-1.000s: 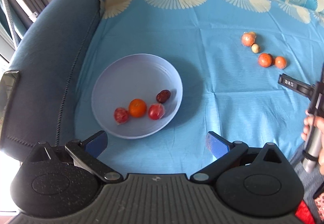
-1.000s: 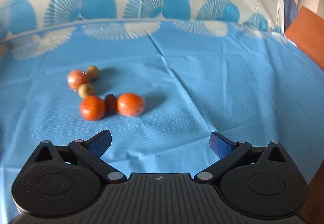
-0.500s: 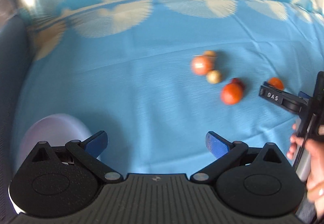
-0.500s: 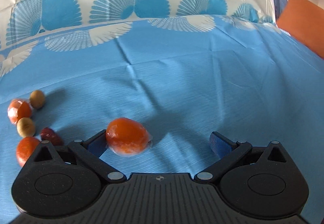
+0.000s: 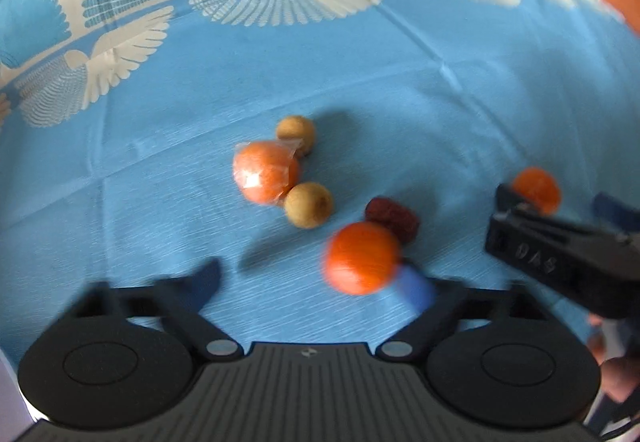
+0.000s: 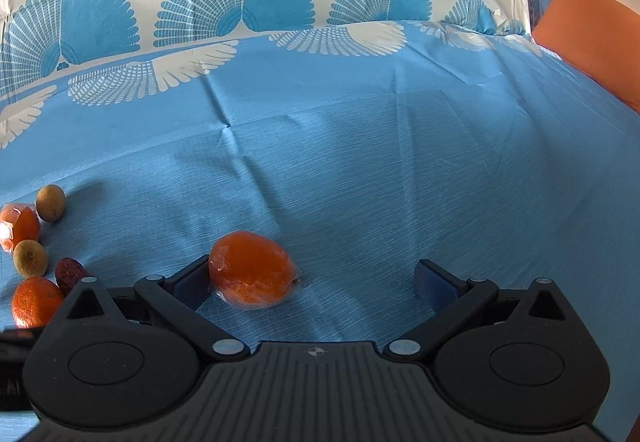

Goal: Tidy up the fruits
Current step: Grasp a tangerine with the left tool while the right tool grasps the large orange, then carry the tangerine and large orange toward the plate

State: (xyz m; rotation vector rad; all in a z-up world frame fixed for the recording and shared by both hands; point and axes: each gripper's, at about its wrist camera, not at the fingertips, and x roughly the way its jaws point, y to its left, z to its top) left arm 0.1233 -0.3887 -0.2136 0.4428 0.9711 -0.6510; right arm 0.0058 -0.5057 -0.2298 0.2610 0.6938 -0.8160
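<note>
orange fruits (image 5: pixel 361 258), tan fruits (image 5: pixel 308 204), dark red fruit (image 5: pixel 393 217), blue cloth (image 6: pixel 360 146) with white fan pattern

Six small fruits (image 5: pixel 267 177) on blue cloth: oranges, tan longans, dark date.

The tablecloth (image 6: pixel 360 162) was matt woven cloth, creased; one orange fruit (image 6: pixel 250 272) wore glossy clear plastic wrap; the dark red date (image 5: pixel 394 218) looked wrinkled; both longans (image 5: pixel 308 204) seemed dull, rough-skinned
</note>
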